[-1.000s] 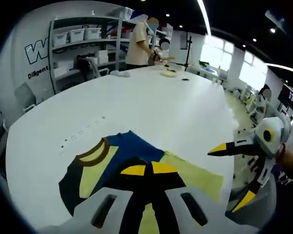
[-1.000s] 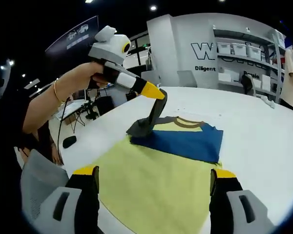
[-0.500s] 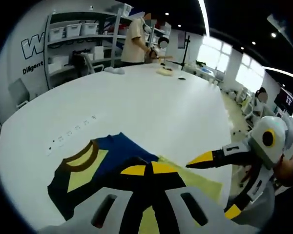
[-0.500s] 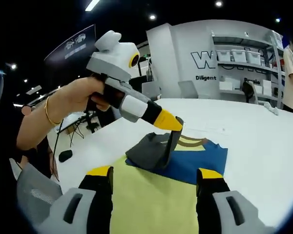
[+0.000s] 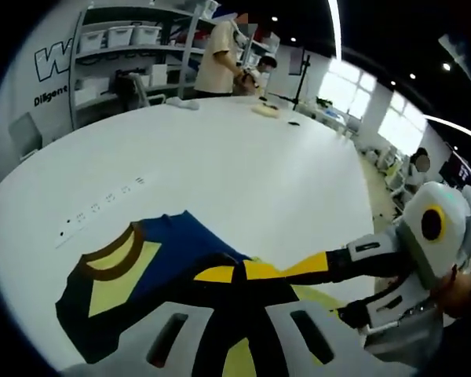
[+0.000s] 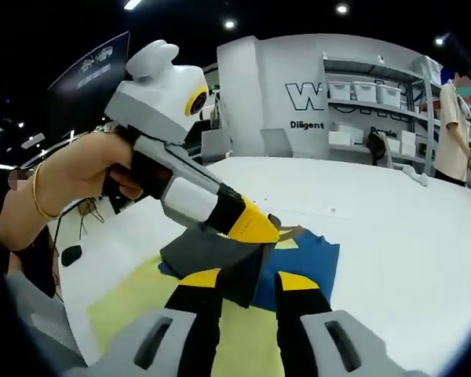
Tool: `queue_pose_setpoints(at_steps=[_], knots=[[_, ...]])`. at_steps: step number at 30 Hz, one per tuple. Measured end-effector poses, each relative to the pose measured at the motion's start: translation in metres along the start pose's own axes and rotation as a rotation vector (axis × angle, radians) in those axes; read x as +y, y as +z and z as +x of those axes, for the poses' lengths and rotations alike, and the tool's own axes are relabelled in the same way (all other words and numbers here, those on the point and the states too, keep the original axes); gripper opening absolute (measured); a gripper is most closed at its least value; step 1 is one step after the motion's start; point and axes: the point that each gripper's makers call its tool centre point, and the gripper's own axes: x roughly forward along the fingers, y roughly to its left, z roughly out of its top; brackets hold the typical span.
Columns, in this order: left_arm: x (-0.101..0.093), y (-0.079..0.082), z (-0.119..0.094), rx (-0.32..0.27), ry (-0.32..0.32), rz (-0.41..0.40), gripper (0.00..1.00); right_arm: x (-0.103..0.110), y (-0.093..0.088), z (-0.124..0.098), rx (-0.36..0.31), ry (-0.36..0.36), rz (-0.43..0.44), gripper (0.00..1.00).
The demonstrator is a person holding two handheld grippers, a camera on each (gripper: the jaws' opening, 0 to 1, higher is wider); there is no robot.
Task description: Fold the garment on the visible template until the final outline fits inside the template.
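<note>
In the right gripper view the right gripper [image 6: 247,284], jaws narrowed, seems not yet to pinch the dark sleeve [image 6: 212,255] at twelve o'clock, which the left gripper [image 6: 268,230] holds clamped and lifted. Beyond lies the garment [image 6: 306,253] on the table [image 6: 392,228]. A clumsy handover could drop the fold.

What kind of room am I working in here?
Probably a lab or workshop: a big white table, shelves of storage bins along a lettered wall, and a person working at the table's far side.
</note>
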Motion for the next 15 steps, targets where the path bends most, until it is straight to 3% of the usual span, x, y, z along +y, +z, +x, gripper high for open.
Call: queue_pose_setpoints(at_steps=[5, 15], knots=[[0.002, -0.009, 0.014, 0.024, -0.008, -0.010, 0.00, -0.011, -0.009, 0.008, 0.024, -0.021, 0.017, 0.00], [0.008, -0.017, 0.041, 0.041, -0.011, -0.008, 0.00, -0.032, -0.024, 0.018, 0.069, -0.061, 0.024, 0.00]])
